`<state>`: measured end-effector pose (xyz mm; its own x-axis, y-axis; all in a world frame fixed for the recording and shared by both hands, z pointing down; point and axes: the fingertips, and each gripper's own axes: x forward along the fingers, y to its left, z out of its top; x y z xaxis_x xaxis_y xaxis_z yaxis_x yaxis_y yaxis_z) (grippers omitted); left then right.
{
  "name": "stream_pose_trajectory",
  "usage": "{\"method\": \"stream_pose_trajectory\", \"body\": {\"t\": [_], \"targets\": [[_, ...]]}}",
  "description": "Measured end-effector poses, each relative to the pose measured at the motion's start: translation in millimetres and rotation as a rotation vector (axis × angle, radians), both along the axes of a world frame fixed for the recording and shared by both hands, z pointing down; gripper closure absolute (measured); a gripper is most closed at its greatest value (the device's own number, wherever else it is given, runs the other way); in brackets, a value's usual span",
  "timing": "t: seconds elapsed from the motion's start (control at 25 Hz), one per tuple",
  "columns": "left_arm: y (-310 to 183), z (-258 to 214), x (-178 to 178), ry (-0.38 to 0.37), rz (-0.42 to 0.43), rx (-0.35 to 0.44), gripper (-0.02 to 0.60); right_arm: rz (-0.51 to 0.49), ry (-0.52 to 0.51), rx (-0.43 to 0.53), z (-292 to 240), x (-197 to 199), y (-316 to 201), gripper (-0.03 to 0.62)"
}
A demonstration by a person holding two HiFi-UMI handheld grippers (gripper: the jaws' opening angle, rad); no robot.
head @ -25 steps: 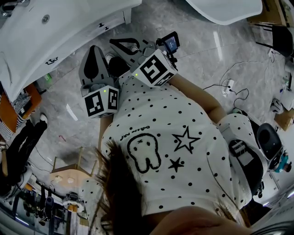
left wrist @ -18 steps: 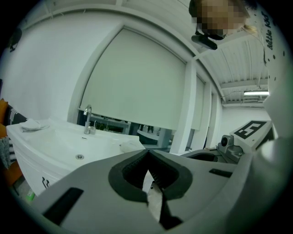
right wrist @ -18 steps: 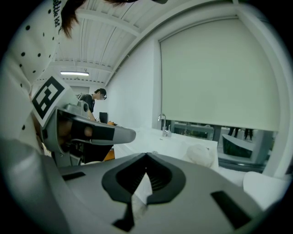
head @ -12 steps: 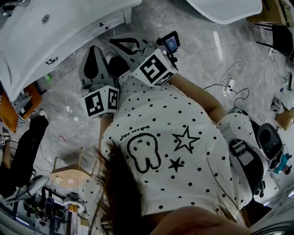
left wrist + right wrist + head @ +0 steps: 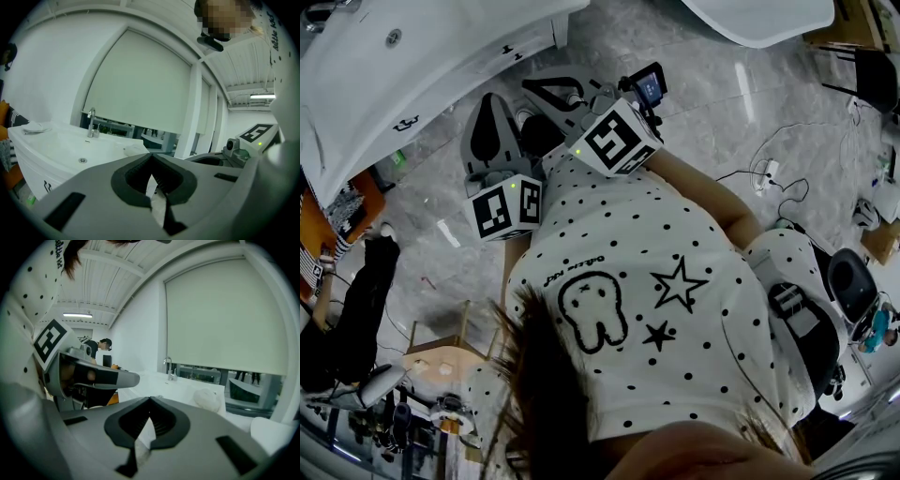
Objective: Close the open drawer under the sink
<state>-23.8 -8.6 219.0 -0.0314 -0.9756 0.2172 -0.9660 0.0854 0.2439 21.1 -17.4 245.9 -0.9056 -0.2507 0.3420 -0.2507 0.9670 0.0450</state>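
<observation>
Only the bystander (image 5: 352, 300) at the left edge has shifted since a second ago; my rig held still. The drawer (image 5: 441, 103) sits under the sink (image 5: 412, 47), ahead of me; I cannot tell whether it is open. The left hand-held gripper (image 5: 494, 101) and right hand-held gripper (image 5: 534, 87) hover apart from it, jaws closed on nothing.

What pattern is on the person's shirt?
The shirt is white with black dots and two black stars, best seen in the head view.
</observation>
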Motion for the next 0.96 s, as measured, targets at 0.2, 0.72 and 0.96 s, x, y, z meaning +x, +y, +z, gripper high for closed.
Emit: {"method": "stream_pose_trajectory", "body": {"t": [0.2, 0.72, 0.96], "targets": [[1.2, 0.7, -1.2, 0.001, -0.007, -0.003, 0.577, -0.009, -0.003, 0.0, -0.1, -1.0, 1.8, 0.58], [5.7, 4.0, -1.8, 0.007, -0.017, 0.008, 0.577, -0.022, 0.009, -0.002, 3.2, 0.3, 6.2, 0.58], [2.7, 1.7, -4.2, 0.016, -0.022, -0.004, 0.577, -0.019, 0.005, -0.003, 0.4, -2.4, 3.1, 0.58]]}}
